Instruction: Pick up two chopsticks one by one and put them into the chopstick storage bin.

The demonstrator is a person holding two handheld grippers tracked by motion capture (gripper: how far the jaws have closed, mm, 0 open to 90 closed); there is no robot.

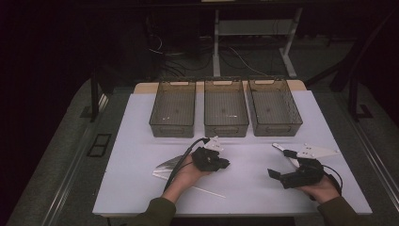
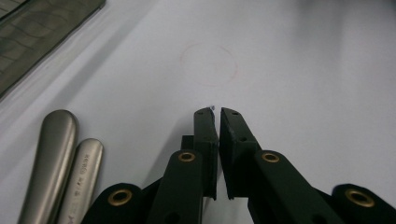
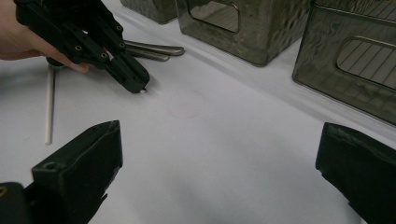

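The faint red circle (image 2: pixel 208 64) drawn on the white table sheet (image 1: pixel 141 136) lies just ahead of the left gripper (image 2: pixel 216 110), at twelve o'clock from its tips. That gripper's black jaws are nearly closed, with something tiny and pale between their tips; what it is cannot be told. Two dull metal cutlery handles (image 2: pixel 60 163) lie at nine o'clock of it, near a thin white stick (image 3: pixel 48 102). The right gripper (image 1: pixel 277 162), at three o'clock, has its jaws spread wide with nothing between them. Three smoky translucent plastic bins (image 1: pixel 226 109) stand in a row at twelve o'clock.
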